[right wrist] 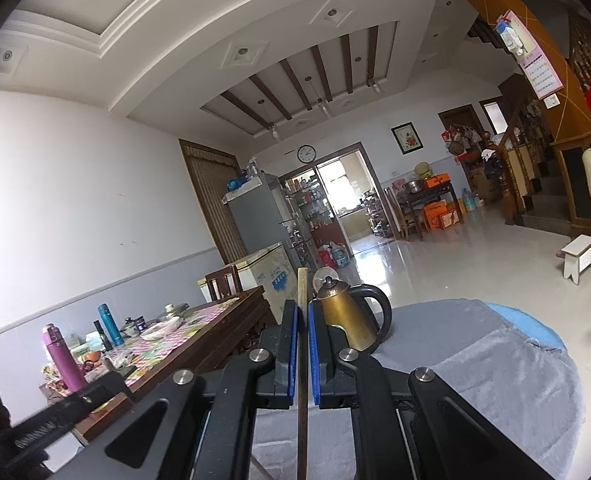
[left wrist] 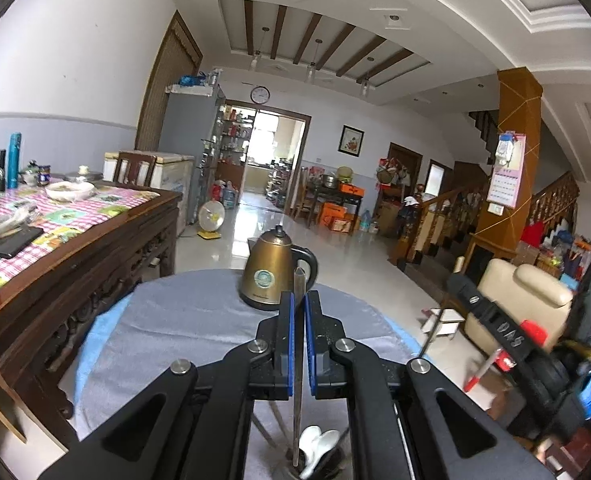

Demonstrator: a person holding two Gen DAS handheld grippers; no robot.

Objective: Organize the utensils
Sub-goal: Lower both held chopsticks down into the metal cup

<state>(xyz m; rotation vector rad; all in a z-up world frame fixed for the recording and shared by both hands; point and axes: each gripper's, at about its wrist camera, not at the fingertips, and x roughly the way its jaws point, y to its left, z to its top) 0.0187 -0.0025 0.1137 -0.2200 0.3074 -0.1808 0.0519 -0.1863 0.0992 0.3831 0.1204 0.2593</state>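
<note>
A long dark wooden dining table [left wrist: 107, 236] with a pink checked cloth runs along the wall, crowded with bottles, jars and a white bowl [left wrist: 70, 190]. Nearer the cameras is a round table [left wrist: 167, 328] under a grey cloth, a blue layer showing at its edge. A bronze electric kettle [left wrist: 269, 270] with a black handle stands on the grey cloth toward its far side.

The left gripper [left wrist: 299, 300] has its blue-padded jaws drawn close on a thin grey chopstick [left wrist: 298, 280], held upright; the stick's top rises above the fingertips in front of the kettle, and its lower end runs down between the jaws to a dark holder [left wrist: 319, 466] at the bottom of the left wrist view, where white spoons [left wrist: 315, 442] sit. Whether the stick's tip is inside the holder I cannot tell.

The right gripper [right wrist: 302, 308] is likewise nearly closed on a pale wooden chopstick [right wrist: 302, 288], upright, its top just left of the kettle's lid in that view. In the left wrist view the right gripper appears blurred at right, off the table's edge, near a red-tipped object [left wrist: 483, 370] I cannot identify
</note>
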